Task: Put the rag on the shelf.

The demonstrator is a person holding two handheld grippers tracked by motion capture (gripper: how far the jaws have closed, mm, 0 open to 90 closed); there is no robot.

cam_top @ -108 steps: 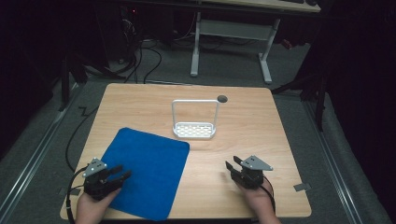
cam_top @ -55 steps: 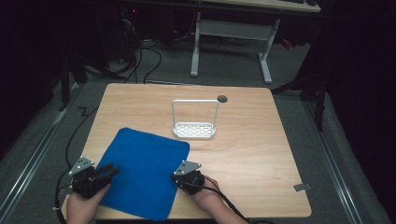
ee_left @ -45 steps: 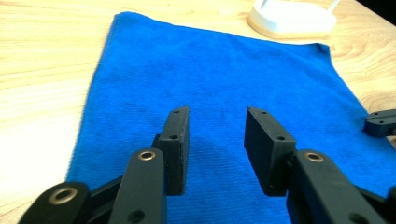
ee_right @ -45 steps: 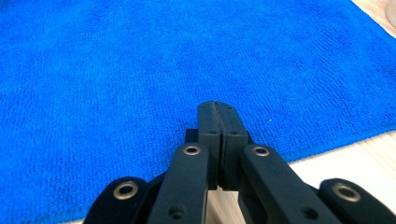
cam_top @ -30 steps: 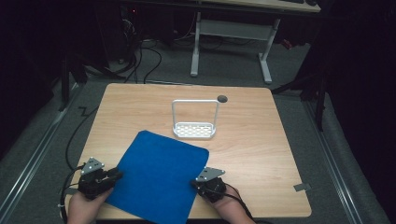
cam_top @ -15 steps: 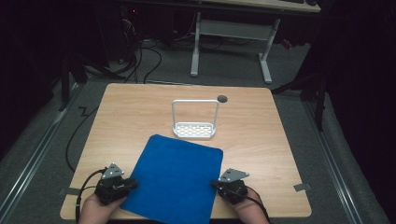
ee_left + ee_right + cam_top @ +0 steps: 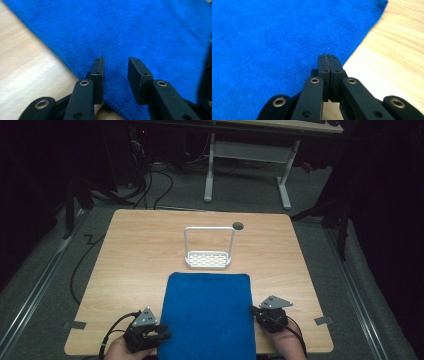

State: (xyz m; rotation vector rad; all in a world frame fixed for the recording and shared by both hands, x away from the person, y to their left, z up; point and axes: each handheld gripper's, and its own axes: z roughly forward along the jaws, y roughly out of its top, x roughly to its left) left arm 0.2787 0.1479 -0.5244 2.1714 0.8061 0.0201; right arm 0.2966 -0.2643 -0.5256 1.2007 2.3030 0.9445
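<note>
A blue cloth (image 7: 207, 315) lies flat on the wooden table (image 7: 135, 250), square to its near edge. My left gripper (image 7: 162, 332) is at the cloth's near left corner. In the left gripper view its jaws have just been opening and now stand open (image 7: 116, 67) over the cloth (image 7: 125, 32), the pads pressing on nothing. My right gripper (image 7: 255, 311) is at the cloth's right edge. Its jaws are shut tight (image 7: 328, 58) on that edge of the cloth (image 7: 274, 32).
A white wire rack (image 7: 208, 255) with a tall handle stands just beyond the cloth's far edge. A dark round hole (image 7: 238, 225) sits behind it. Bare wood lies to the left and right of the cloth. Cables trail from both grippers.
Both grippers have moved right along the near edge and the cloth came with them, turning from slanted to square. The left jaws have opened wider.
</note>
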